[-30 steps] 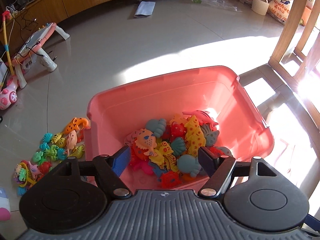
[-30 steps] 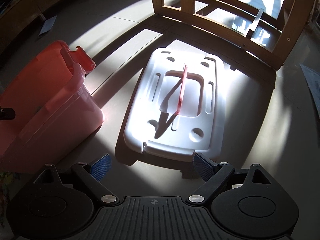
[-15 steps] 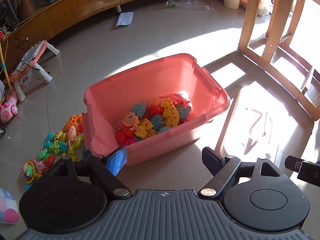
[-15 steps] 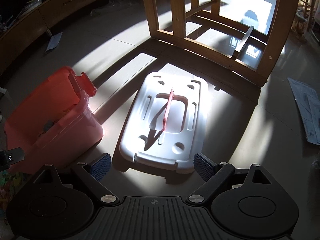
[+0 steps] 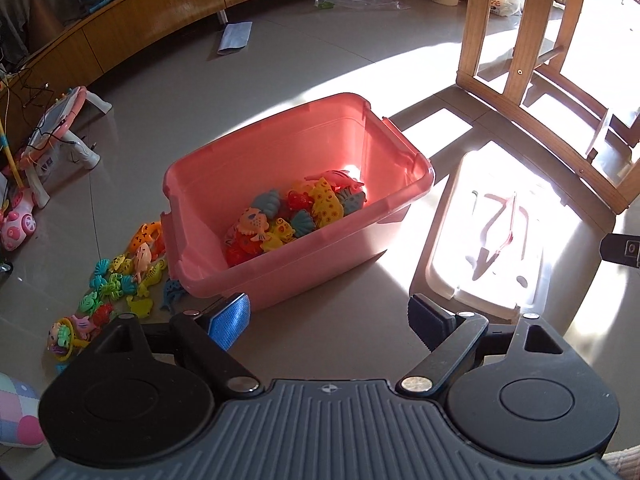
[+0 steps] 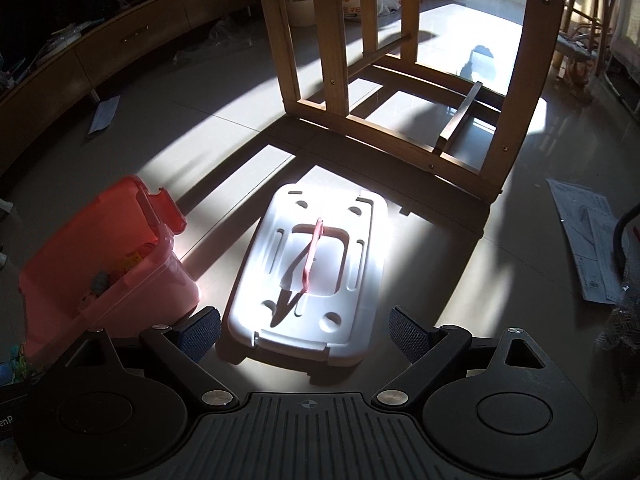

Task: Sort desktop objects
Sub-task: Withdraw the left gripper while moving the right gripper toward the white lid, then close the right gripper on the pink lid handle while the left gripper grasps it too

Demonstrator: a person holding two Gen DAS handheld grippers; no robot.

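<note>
A pink plastic bin (image 5: 384, 140) stands on the floor and holds a heap of coloured toy fish (image 5: 296, 216). More toy fish (image 5: 120, 276) lie scattered on the floor left of the bin. My left gripper (image 5: 328, 320) is open and empty, raised above the floor in front of the bin. The bin's white lid (image 6: 312, 280) with its pink handle (image 6: 312, 256) lies flat on the floor right of the bin (image 6: 108, 256). My right gripper (image 6: 304, 330) is open and empty, above the lid's near edge. The lid also shows in the left wrist view (image 5: 488, 240).
A wooden chair frame (image 6: 400, 80) stands behind the lid. A low wooden cabinet (image 5: 160, 24) runs along the far wall. A toy drawing board (image 5: 60, 120) and a pink toy (image 5: 16, 220) sit at the far left. Papers (image 6: 588, 240) lie at the right.
Both grippers have risen and pulled back from the floor. The bin and the lid look smaller and farther. Both grippers stay open and empty.
</note>
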